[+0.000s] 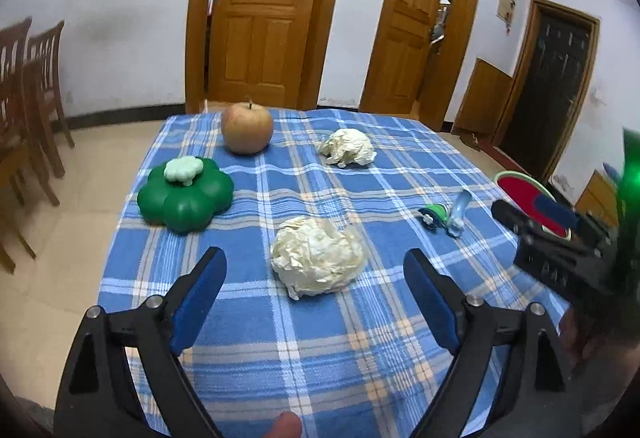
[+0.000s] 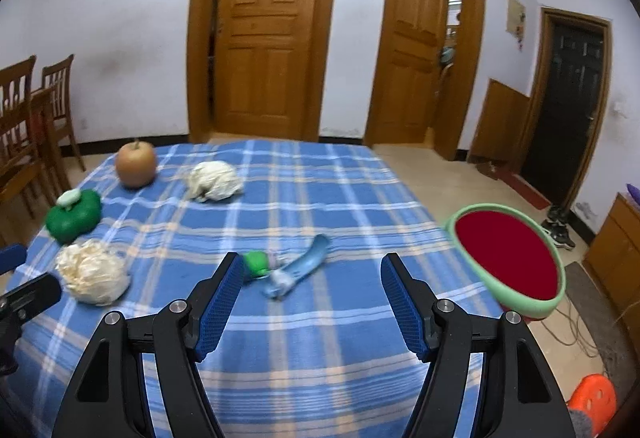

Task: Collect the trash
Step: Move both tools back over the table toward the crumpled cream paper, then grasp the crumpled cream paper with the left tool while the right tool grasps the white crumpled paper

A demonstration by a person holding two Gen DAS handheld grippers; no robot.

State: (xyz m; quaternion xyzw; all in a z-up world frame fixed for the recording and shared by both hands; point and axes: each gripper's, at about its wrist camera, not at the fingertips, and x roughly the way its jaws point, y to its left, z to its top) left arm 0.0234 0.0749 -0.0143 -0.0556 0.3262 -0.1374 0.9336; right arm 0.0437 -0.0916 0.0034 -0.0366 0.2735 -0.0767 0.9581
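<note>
Two crumpled paper balls lie on the blue plaid tablecloth [image 1: 320,350]. The near ball [image 1: 318,256] sits just ahead of my open, empty left gripper [image 1: 316,258], between its fingertips' line; it also shows in the right wrist view [image 2: 92,272]. The far ball [image 1: 347,147] [image 2: 214,180] lies near the table's back. A squashed blue plastic bottle with green cap [image 1: 444,214] [image 2: 288,270] lies just ahead of my open, empty right gripper [image 2: 312,266]. A green-rimmed bin with a red inside [image 2: 508,258] [image 1: 524,194] stands off the table's right edge.
An apple [image 1: 247,128] [image 2: 136,164] stands at the back left. A green pumpkin-shaped container [image 1: 186,194] [image 2: 74,216] sits at the left edge. Wooden chairs [image 1: 28,86] stand left of the table. An orange stool [image 2: 592,402] is on the floor at right.
</note>
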